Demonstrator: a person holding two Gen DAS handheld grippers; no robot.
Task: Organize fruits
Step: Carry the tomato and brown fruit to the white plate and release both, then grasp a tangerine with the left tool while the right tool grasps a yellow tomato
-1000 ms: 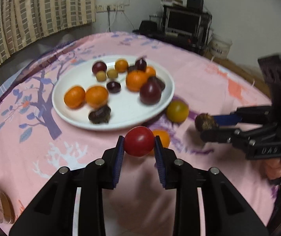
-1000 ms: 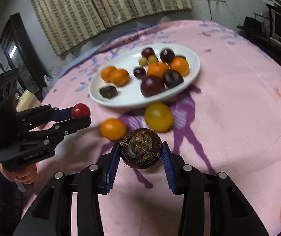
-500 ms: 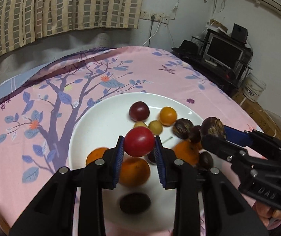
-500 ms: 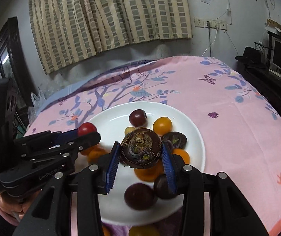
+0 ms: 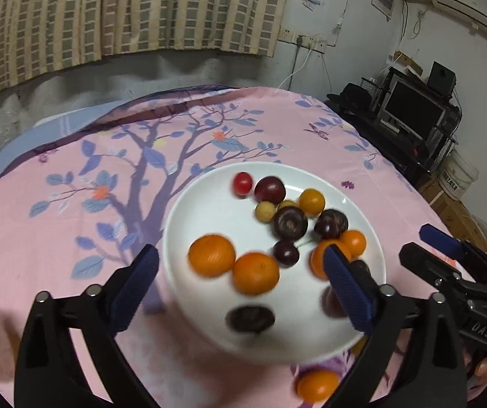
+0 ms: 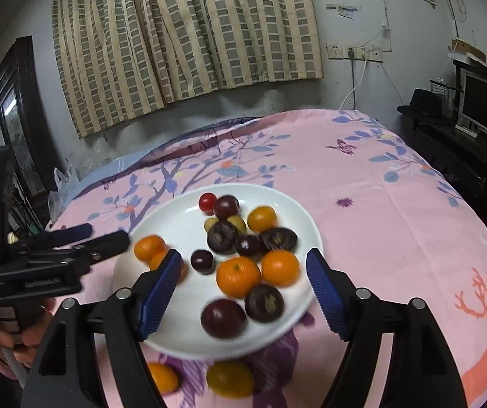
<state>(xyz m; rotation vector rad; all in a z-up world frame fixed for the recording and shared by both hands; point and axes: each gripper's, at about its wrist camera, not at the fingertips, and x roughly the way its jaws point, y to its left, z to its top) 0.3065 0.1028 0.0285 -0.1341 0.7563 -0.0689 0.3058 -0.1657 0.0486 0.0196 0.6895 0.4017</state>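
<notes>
A white plate (image 5: 209, 200) (image 6: 178, 217) on the pink tablecloth holds several oranges, dark plums and small fruits. The red tomato (image 5: 242, 183) (image 6: 207, 201) lies at its far edge. The brown passion fruit (image 5: 290, 222) (image 6: 222, 237) lies among the dark fruits in the middle. My left gripper (image 5: 240, 282) is open and empty above the plate's near side. My right gripper (image 6: 243, 289) is open and empty above the plate. An orange (image 5: 317, 386) (image 6: 162, 378) and a yellow fruit (image 6: 230, 378) lie on the cloth in front of the plate.
The round table with the pink tree-print cloth (image 5: 73, 204) stands by a wall with striped curtains (image 6: 182, 34). A TV stand with a monitor (image 5: 413, 108) and a bucket (image 5: 457, 176) are at the right. A dark cabinet (image 6: 15, 119) is at the left.
Both grippers have opened and let go. The red tomato and the brown passion fruit now lie on the plate. Both grippers have pulled back a little from it.
</notes>
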